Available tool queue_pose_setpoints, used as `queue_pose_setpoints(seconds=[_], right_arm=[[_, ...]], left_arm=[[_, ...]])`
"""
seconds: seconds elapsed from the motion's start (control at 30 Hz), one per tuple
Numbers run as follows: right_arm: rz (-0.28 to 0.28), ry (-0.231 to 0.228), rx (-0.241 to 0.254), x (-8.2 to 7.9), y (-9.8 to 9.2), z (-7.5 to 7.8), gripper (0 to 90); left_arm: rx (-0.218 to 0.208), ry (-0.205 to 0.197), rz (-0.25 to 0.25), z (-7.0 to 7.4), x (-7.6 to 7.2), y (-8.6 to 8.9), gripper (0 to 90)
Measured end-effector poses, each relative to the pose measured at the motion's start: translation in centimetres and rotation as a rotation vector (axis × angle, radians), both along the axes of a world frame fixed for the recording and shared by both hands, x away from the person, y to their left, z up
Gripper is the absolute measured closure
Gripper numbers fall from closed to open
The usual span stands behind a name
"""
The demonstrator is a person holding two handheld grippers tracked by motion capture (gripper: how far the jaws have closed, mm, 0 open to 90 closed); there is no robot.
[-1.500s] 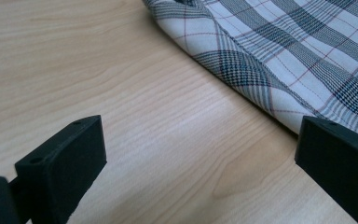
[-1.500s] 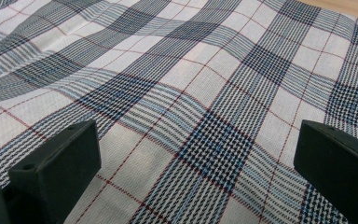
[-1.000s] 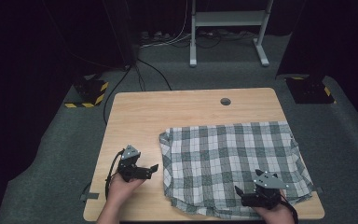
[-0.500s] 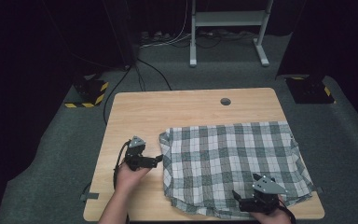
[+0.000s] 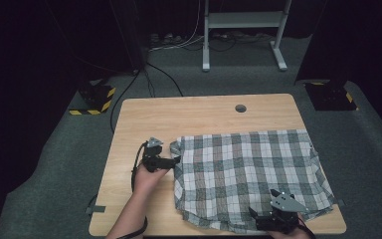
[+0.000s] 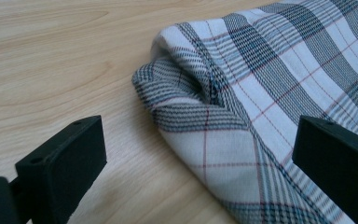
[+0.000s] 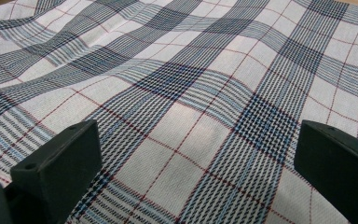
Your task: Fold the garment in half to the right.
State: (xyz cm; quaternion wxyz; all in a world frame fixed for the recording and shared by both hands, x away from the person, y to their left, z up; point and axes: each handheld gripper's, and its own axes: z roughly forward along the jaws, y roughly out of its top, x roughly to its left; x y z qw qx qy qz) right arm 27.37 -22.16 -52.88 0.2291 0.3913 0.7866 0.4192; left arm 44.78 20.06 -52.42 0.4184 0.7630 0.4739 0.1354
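A plaid cloth (image 5: 248, 174) in white, grey and thin red lines lies spread over the right half of the wooden table (image 5: 199, 117). Its far-left corner is bunched into a fold (image 6: 191, 93). My left gripper (image 5: 171, 160) stands open at that corner, jaws wide apart on either side of the folded edge (image 6: 200, 154). My right gripper (image 5: 256, 219) is open at the cloth's near edge, low over the flat fabric (image 7: 191, 116), with nothing between its jaws.
A round cable hole (image 5: 240, 108) sits near the table's far edge. Bare wood lies left of the cloth (image 5: 129, 149). Beyond the table are a white stand's legs (image 5: 238, 45), floor cables (image 5: 149, 79) and striped floor blocks (image 5: 97, 97).
My left gripper has moved forward and right, up to the cloth's far-left corner. The right gripper has shifted slightly toward the near edge of the cloth.
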Motion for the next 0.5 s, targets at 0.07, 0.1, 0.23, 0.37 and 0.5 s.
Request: queue_pose_setpoints(seconds=[0.07,0.1,0.23,0.37,0.5], right_arm=[[0.002,0.002,-0.001,0.0,0.0,-0.1,0.5],[0.003,0.001,-0.003,0.0,0.1,-0.1,0.5],[0.008,0.000,-0.004,-0.1,0.3,-0.1,0.4],[0.014,-0.003,-0.003,-0.2,0.5,-0.1,0.4],[0.023,-0.010,-0.002,-0.3,0.9,0.1,0.7]], left_arm=[[0.006,0.002,0.003,-0.2,0.5,-0.4,3.1],[0.006,0.004,0.005,-0.3,0.7,-0.5,3.2],[0.007,0.002,0.019,-0.5,1.6,-1.0,4.6],[0.000,0.006,0.026,-0.4,2.2,-1.2,9.0],[-0.005,0.015,0.035,-0.5,2.9,-1.3,12.8]])
